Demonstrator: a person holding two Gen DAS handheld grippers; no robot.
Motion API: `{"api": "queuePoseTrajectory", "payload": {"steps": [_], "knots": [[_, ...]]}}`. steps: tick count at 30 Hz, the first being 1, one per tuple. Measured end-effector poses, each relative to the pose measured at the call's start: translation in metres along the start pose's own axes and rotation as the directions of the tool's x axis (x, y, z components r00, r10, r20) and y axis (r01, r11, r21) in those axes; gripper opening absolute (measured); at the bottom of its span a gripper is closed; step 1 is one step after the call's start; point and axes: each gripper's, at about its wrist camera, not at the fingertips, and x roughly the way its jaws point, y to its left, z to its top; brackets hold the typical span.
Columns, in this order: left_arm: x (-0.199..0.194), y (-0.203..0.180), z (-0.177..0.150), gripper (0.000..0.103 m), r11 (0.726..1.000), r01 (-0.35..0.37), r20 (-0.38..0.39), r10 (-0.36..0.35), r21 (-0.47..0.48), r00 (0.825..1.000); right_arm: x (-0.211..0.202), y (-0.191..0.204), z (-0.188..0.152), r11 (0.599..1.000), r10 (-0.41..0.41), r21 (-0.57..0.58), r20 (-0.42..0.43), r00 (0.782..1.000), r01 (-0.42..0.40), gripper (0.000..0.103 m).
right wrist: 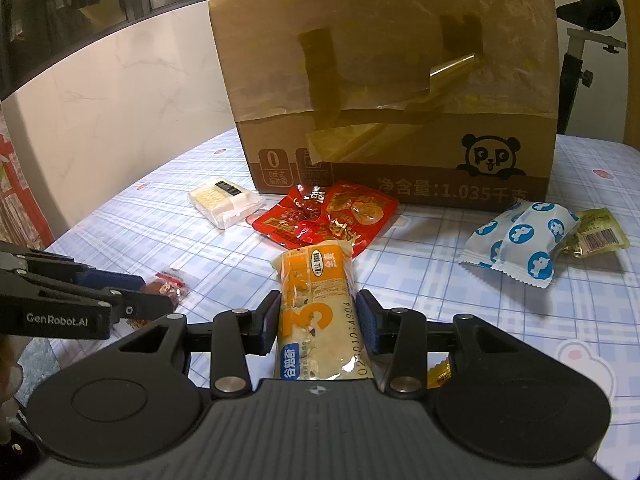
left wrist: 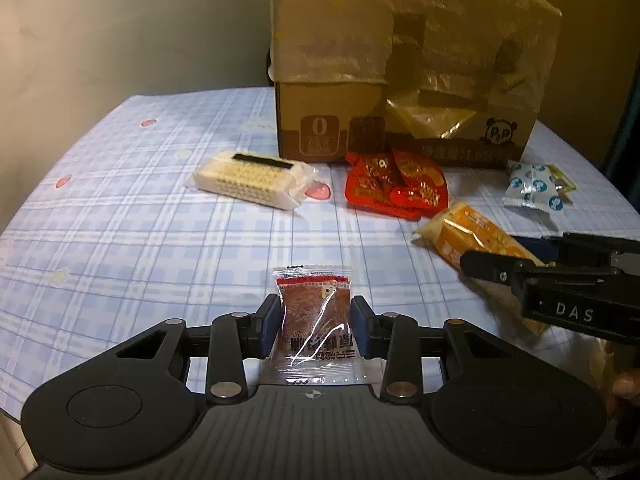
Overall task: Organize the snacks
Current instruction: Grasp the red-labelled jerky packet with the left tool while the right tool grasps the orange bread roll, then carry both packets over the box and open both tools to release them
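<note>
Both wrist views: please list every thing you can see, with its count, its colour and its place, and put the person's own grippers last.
Cardboard box: one, brown, taped, at the back of the table.
Tablecloth: one, blue and white check, covering the table.
White snack pack: one, cream-white, left of the box front.
Red snack packs: a small pile, count unclear, red, in front of the box.
Blue-dotted packet: one, white with blue dots, right side.
Yellow-green packet: one, partly under the blue-dotted packet.
Small brown snack packet: one, clear wrapper, between the left fingers.
Orange bread pack: one, orange and cream, between the right fingers.
Left gripper: black, closed on the small brown snack packet.
Right gripper: black, closed on the orange bread pack.
</note>
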Motion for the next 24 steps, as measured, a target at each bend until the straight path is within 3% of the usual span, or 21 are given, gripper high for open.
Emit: {"api": "queuePoseTrajectory", "payload": {"steps": [5, 8, 12, 15, 24], "knots": [[-0.006, 0.005, 0.008, 0.04, 1.0, 0.012, 0.022, -0.012, -0.008, 1.0, 0.0, -0.002, 0.003, 0.999, 0.036, 0.012, -0.017, 0.999, -0.036, 0.042], [-0.013, 0.011, 0.016, 0.04, 0.999, 0.023, 0.042, -0.022, -0.036, 0.999, -0.005, -0.009, 0.006, 0.995, 0.066, 0.081, -0.024, 0.997, -0.064, 0.042], [-0.021, 0.019, 0.027, 0.04, 0.994, 0.047, 0.07, -0.04, -0.098, 0.997, -0.018, -0.015, 0.013, 0.991, 0.054, 0.121, -0.005, 0.999, -0.053, 0.042], [-0.027, 0.02, 0.038, 0.04, 0.995, 0.052, 0.096, -0.044, -0.087, 0.994, -0.026, -0.018, 0.022, 0.989, 0.045, 0.143, 0.013, 0.999, -0.047, 0.042], [-0.044, 0.022, 0.082, 0.04, 0.996, 0.06, 0.203, -0.044, -0.073, 0.978, -0.053, -0.013, 0.084, 0.995, 0.045, 0.087, 0.135, 0.99, -0.057, 0.041]]}}
